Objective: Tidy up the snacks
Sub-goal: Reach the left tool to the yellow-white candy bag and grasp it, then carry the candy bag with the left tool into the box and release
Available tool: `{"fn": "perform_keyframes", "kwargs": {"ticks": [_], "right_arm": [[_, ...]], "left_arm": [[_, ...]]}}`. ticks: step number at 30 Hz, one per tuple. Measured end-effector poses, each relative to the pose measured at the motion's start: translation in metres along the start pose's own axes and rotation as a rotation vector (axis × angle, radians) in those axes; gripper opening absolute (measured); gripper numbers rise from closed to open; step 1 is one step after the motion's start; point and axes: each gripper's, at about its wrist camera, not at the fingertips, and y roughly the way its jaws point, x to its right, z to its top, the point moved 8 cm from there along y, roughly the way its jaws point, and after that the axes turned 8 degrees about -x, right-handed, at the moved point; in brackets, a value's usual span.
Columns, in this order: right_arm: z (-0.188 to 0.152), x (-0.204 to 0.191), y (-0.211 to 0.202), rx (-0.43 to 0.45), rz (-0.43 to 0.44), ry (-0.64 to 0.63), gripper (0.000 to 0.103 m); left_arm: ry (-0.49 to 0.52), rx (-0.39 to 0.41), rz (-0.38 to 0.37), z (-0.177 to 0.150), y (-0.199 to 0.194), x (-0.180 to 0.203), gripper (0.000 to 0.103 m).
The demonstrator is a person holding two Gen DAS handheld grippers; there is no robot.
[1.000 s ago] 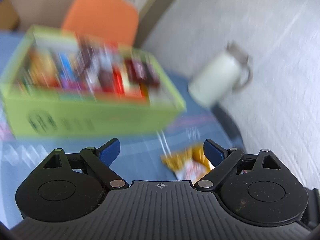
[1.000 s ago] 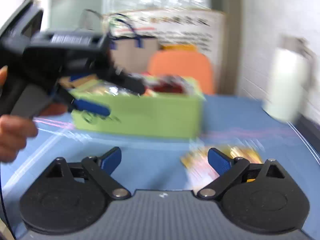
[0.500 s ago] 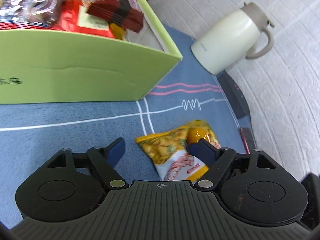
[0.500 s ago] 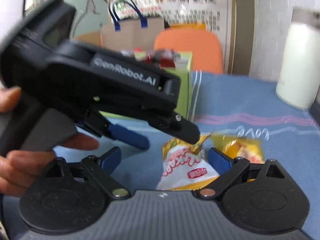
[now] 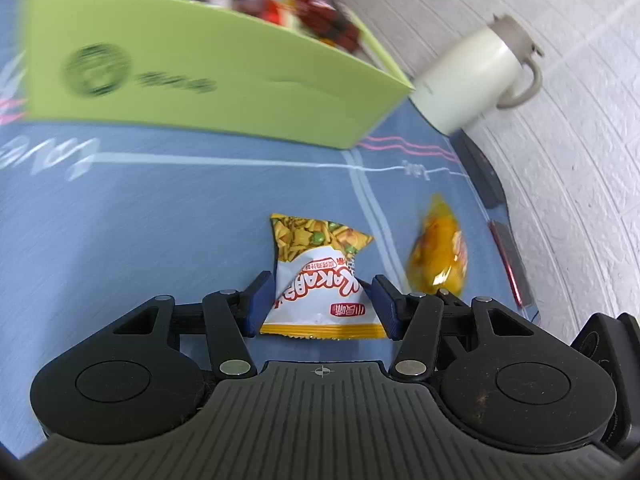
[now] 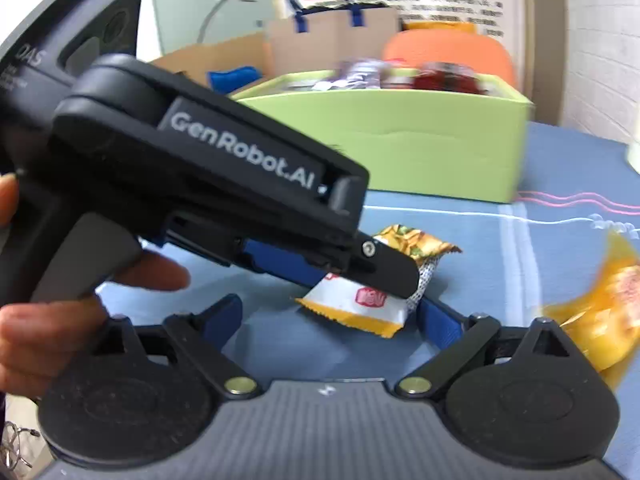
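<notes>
An open lime-green cardboard box [image 5: 224, 80], printed with a dark round logo, stands at the far side of the blue woven tablecloth [image 5: 160, 220] and holds a heap of glossy red, brown and silver wrapped snacks [image 5: 312, 20], too blurred to tell apart. The left gripper [image 5: 320, 300] has its blue-padded jaws closing around the near, crimped end of a yellow-and-white foil snack packet [image 5: 316, 280] lying flat on the cloth, the pads at its edges. The right gripper [image 6: 328, 320] stands wide open and empty, a translucent orange wrapped snack [image 6: 600, 312] lies just right of the packet, and a cream cylindrical jug [image 5: 472, 80] with a grey lid stands right of the box.
</notes>
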Motion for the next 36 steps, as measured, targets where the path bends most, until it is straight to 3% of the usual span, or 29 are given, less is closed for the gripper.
{"fn": "perform_keyframes", "kwargs": {"ticks": [4,7,10,11,13,14,16,19,24,29,33,36], "right_arm": [[-0.004,-0.035,0.004,-0.013,-0.022,-0.048,0.097],[-0.007,-0.044,0.005,-0.022,-0.055,-0.070,0.097],[-0.006,-0.042,0.006,-0.022,-0.090,-0.056,0.097],[-0.005,-0.038,0.007,-0.022,-0.092,-0.058,0.097],[-0.003,-0.039,0.008,-0.022,-0.086,-0.067,0.097],[0.000,-0.038,0.007,-0.015,-0.106,-0.076,0.085],[0.005,-0.034,0.002,-0.003,-0.108,-0.082,0.071],[0.018,-0.030,-0.001,0.021,-0.095,-0.092,0.072],[0.066,-0.028,-0.011,0.138,-0.109,-0.154,0.078],[0.148,-0.019,0.003,0.249,-0.087,-0.229,0.081],[0.190,-0.013,0.040,0.219,-0.028,-0.242,0.081],[0.202,-0.005,0.077,0.148,0.021,-0.231,0.080]], "left_arm": [[-0.001,0.036,0.052,-0.020,-0.024,-0.014,0.039],[-0.001,0.044,0.035,-0.027,-0.031,-0.019,0.045],[0.005,0.055,0.000,-0.026,-0.034,-0.018,0.058],[0.009,0.054,-0.006,-0.026,-0.033,-0.019,0.056],[0.021,0.037,-0.016,-0.026,-0.026,-0.017,0.040],[0.033,0.038,-0.002,-0.026,-0.025,-0.017,0.029],[0.045,0.057,0.022,-0.024,-0.030,-0.018,0.025],[0.002,0.079,-0.015,-0.015,-0.038,-0.022,0.020],[0.015,0.177,-0.033,0.021,-0.065,-0.009,0.021],[0.066,0.319,0.013,0.092,-0.104,0.000,0.022],[0.072,0.366,0.126,0.144,-0.107,-0.016,0.023],[0.044,0.337,0.188,0.170,-0.091,-0.043,0.024]]}}
